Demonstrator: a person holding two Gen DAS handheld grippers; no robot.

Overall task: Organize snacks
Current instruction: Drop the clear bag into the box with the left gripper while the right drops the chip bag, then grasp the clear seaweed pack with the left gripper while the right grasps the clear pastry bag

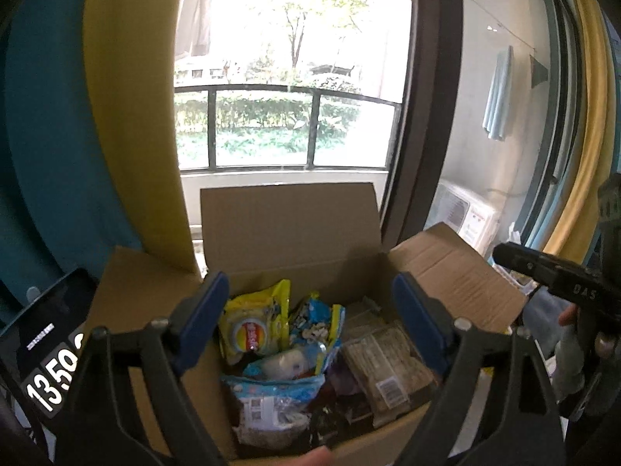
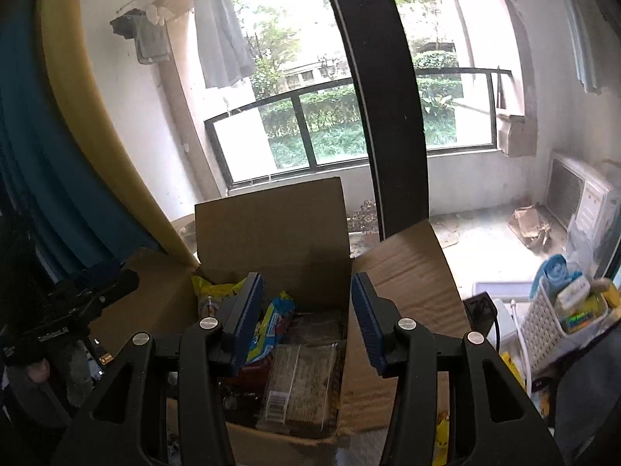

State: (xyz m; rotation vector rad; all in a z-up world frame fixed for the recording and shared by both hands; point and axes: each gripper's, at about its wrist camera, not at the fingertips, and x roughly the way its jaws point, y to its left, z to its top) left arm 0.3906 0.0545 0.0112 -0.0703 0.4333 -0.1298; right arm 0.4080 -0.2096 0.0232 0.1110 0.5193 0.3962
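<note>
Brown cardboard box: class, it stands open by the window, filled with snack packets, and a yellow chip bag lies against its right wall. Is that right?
Not quite. In the left wrist view the yellow chip bag lies toward the left side of the brown cardboard box; a clear plastic tray sits at the right. The rest holds.

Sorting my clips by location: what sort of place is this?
Probably a home room beside an enclosed balcony: laundry hangs by the railed window, curtains frame it, and a cardboard box holds snacks.
</note>
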